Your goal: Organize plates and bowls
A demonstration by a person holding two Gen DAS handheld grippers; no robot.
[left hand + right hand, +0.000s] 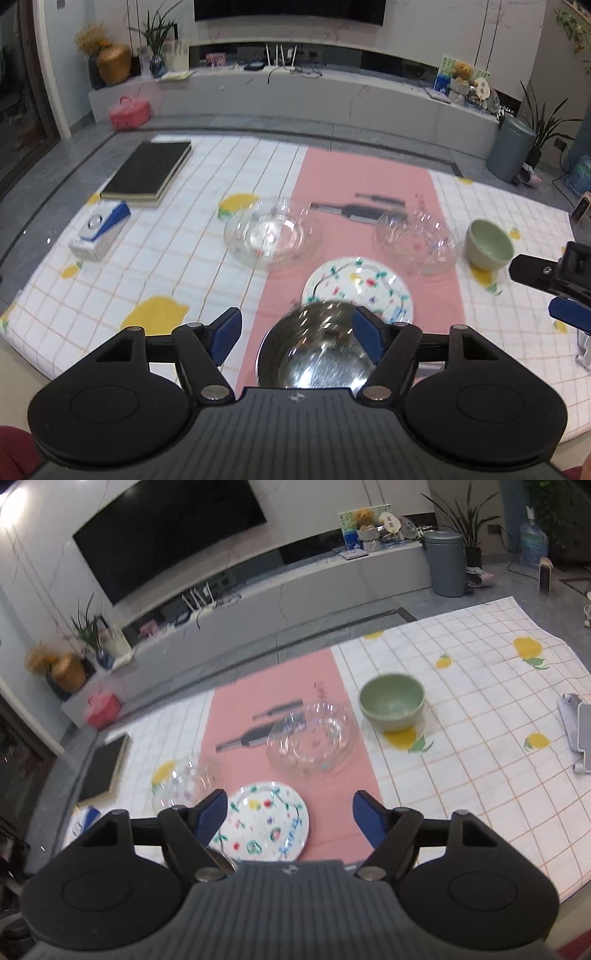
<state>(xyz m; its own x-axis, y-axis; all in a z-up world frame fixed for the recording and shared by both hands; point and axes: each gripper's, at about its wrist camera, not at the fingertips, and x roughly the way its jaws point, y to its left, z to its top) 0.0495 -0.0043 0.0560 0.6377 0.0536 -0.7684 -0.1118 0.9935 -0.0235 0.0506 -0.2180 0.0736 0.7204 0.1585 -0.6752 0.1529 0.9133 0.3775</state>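
On a lemon-print checked tablecloth (177,258) crossed by a pink runner (369,184), the left gripper (299,338) hangs over the near edge with its blue pads spread wide; a shiny steel bowl (314,354) sits below and between them, close against the right pad, though motion blur hides whether the two touch. Just beyond it on the runner lies a flower-painted plate (358,286), with a clear glass dish (273,236) to its far left and a second clear glass dish (417,242) to its far right. A pale green bowl (487,243) stands upright on the cloth just right of that second dish. The right gripper (290,818) also has its pads parted and grips nothing, with the painted plate lying below its left pad. A black book (147,173) and a blue-and-white box (99,232) rest at the far left of the cloth.
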